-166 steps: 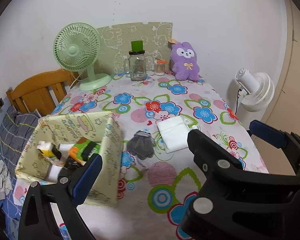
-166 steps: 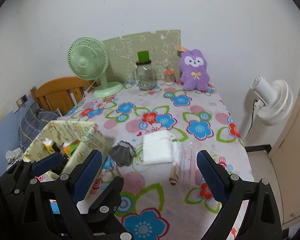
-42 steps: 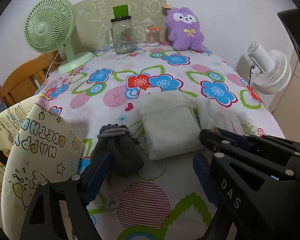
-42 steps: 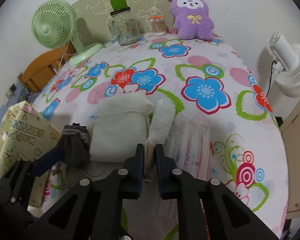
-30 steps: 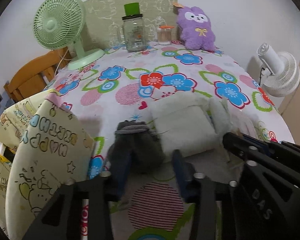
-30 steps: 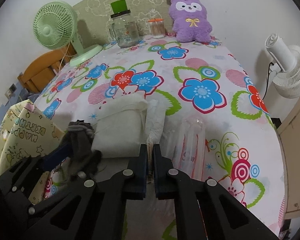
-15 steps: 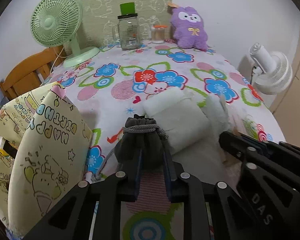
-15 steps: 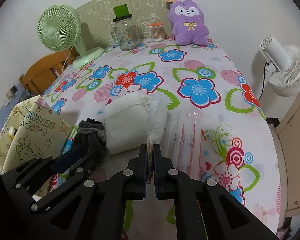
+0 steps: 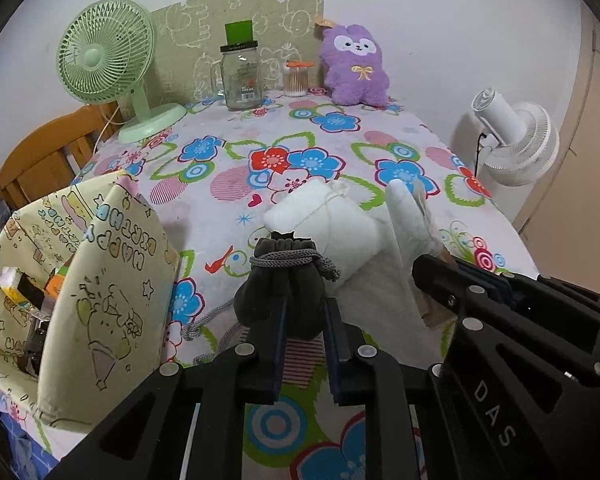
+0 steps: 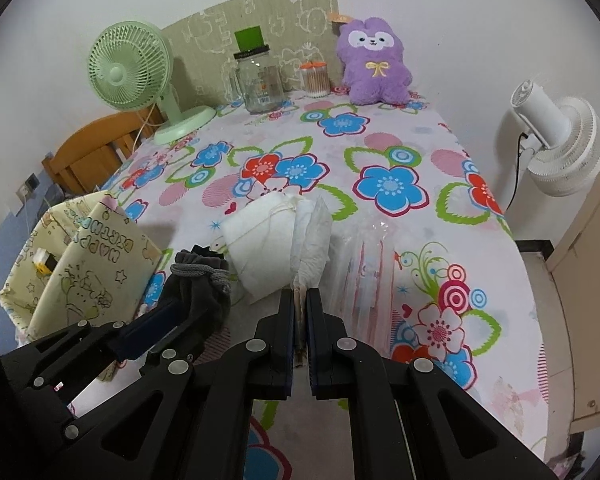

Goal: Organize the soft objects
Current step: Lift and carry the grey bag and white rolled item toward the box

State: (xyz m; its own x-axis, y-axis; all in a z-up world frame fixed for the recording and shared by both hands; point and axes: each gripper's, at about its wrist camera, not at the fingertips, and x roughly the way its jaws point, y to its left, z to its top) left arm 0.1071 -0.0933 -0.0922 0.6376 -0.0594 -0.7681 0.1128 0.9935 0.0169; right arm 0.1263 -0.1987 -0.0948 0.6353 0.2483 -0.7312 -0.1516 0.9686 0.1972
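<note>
My left gripper (image 9: 304, 312) is shut on a dark grey drawstring pouch (image 9: 284, 280) and holds it above the flowered tablecloth; the pouch also shows in the right wrist view (image 10: 198, 284). My right gripper (image 10: 299, 300) is shut on the edge of a folded white cloth item (image 10: 314, 240), raised off the table; it also shows in the left wrist view (image 9: 408, 220). A white folded pad (image 10: 260, 240) lies beside it, seen too in the left wrist view (image 9: 324, 224). A purple plush bunny (image 10: 374, 62) sits at the table's far edge.
A yellow paper-covered box (image 9: 80, 272) holding small items stands at the table's left front. A clear plastic packet (image 10: 364, 260) lies right of the cloth. A green fan (image 9: 108, 60), glass jar (image 9: 240, 76) and cotton-swab pot (image 9: 296, 78) stand at the back. A white fan (image 10: 556, 140) stands off the right edge.
Both grippers have lifted their loads higher and pulled back slightly. The pouch hangs clear of the table, and the white cloth edge stands up more.
</note>
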